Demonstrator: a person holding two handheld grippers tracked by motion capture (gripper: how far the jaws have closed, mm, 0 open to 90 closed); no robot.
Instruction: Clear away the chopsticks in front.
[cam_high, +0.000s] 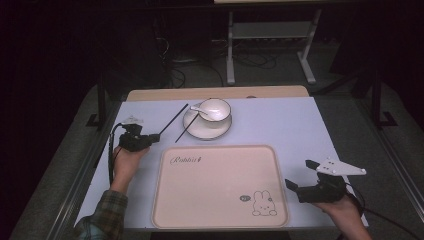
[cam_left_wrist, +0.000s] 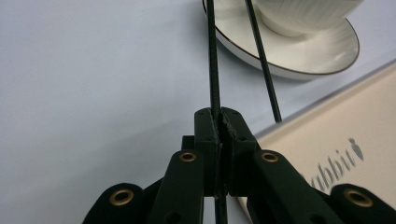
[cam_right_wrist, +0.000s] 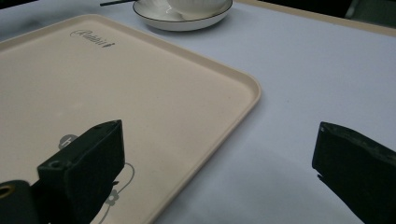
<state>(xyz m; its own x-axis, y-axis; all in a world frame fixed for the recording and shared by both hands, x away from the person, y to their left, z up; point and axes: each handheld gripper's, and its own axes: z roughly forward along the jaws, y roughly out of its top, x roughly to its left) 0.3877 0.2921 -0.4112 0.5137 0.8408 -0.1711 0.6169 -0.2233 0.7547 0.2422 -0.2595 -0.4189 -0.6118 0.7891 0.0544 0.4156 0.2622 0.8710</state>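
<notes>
The left gripper (cam_high: 150, 138), held in the person's left hand (cam_high: 129, 159) at the left side of the desk (cam_high: 280, 125), has its jaws pressed together on the near end of one black chopstick (cam_high: 172, 119). In the left gripper view that chopstick (cam_left_wrist: 213, 56) runs straight up from between the clamped jaws toward the plate, its far end passing the plate's rim. A second chopstick (cam_high: 181, 131) lies just to the right of the first, roughly parallel to it, its far end resting on the plate's left edge and its near end close to the far left corner of the tray; in the left gripper view it (cam_left_wrist: 262, 56) is free of the jaws.

The white plate (cam_high: 196, 131) with a dark rim sits at the far middle of the desk. A white bowl (cam_high: 216, 110) stands on it, and a white spoon (cam_high: 198, 109) leans out over the bowl's left side. What the bowl holds cannot be told.

Nearer, a beige tray (cam_high: 220, 185) printed with a rabbit drawing and a script word lies flat on the desk, nothing resting in it.

The right gripper (cam_high: 301, 176), in the right hand (cam_high: 345, 210) at the near right, sits just beside the tray's right edge with its jaws spread wide, holding nothing; in the right gripper view one jaw hangs over the tray's corner (cam_right_wrist: 243, 88) and the other over bare desk.
</notes>
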